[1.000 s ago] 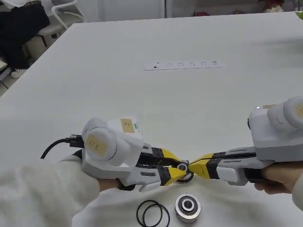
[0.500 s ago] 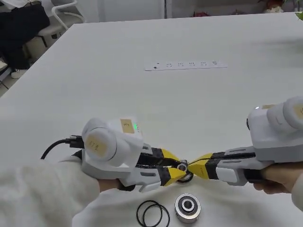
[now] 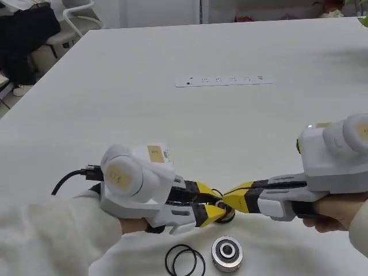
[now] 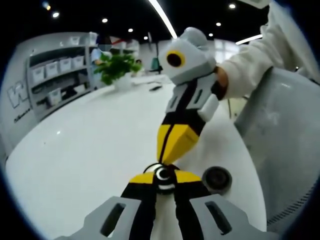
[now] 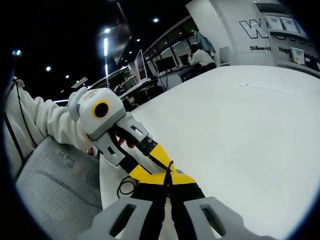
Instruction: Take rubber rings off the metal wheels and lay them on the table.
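My left gripper is shut on a small metal wheel held just above the table; the wheel sits between its yellow jaws. My right gripper meets it tip to tip and is shut on a thin black rubber ring, which stands off the wheel as a small loop. The ring is a dark line at my right gripper tips. A second metal wheel lies flat near the table's front edge, with two loose black rings beside it.
A white power strip lies flat mid-table, beyond the grippers. A black cable trails from the left gripper. Chairs stand off the table's far left corner. A white sleeve covers the lower left.
My right gripper has shifted slightly left and up against the left one, and the ring now shows as a loop lifted off the wheel. The left gripper has stayed put.
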Motion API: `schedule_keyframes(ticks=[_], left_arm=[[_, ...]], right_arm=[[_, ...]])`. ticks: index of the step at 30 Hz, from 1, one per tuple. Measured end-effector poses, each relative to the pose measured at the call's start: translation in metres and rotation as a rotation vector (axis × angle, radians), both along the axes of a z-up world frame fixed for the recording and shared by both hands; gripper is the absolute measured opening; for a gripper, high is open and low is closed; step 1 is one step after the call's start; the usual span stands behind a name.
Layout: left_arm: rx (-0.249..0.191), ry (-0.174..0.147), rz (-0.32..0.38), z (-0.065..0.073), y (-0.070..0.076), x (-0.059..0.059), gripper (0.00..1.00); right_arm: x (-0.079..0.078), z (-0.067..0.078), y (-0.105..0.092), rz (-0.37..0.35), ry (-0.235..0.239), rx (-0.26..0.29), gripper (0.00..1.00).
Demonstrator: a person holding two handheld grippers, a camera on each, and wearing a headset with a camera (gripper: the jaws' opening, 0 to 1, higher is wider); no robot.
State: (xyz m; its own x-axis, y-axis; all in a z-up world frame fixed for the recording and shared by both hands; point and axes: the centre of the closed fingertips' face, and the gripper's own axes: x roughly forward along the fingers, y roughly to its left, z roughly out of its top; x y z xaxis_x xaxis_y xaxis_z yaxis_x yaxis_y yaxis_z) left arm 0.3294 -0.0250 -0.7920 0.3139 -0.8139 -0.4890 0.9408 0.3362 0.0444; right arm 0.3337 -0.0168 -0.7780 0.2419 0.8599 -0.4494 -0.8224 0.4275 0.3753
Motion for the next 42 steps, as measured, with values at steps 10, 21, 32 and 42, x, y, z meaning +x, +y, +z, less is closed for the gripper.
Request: schedule_keyframes(ticks=[10, 21, 32, 42], left_arm=[[0.016, -0.001, -0.005, 0.007, 0.001, -0.001, 0.18], [-0.030, 0.016, -0.012, 0.028, 0.002, -0.009, 0.34], [-0.031, -0.022, -0.061, 0.055, 0.004, -0.027, 0.52], [-0.034, -0.039, -0.054, 0.076, 0.020, -0.039, 0.69]], right_arm=[[0.001, -0.002, -0.004, -0.018, 0.015, -0.007, 0.00], [0.005, 0.008, -0.008, -0.051, 0.010, 0.016, 0.00], [0.008, 0.019, -0.011, -0.075, 0.008, 0.044, 0.00], [0.007, 0.029, -0.010, -0.080, 0.004, 0.062, 0.00]])
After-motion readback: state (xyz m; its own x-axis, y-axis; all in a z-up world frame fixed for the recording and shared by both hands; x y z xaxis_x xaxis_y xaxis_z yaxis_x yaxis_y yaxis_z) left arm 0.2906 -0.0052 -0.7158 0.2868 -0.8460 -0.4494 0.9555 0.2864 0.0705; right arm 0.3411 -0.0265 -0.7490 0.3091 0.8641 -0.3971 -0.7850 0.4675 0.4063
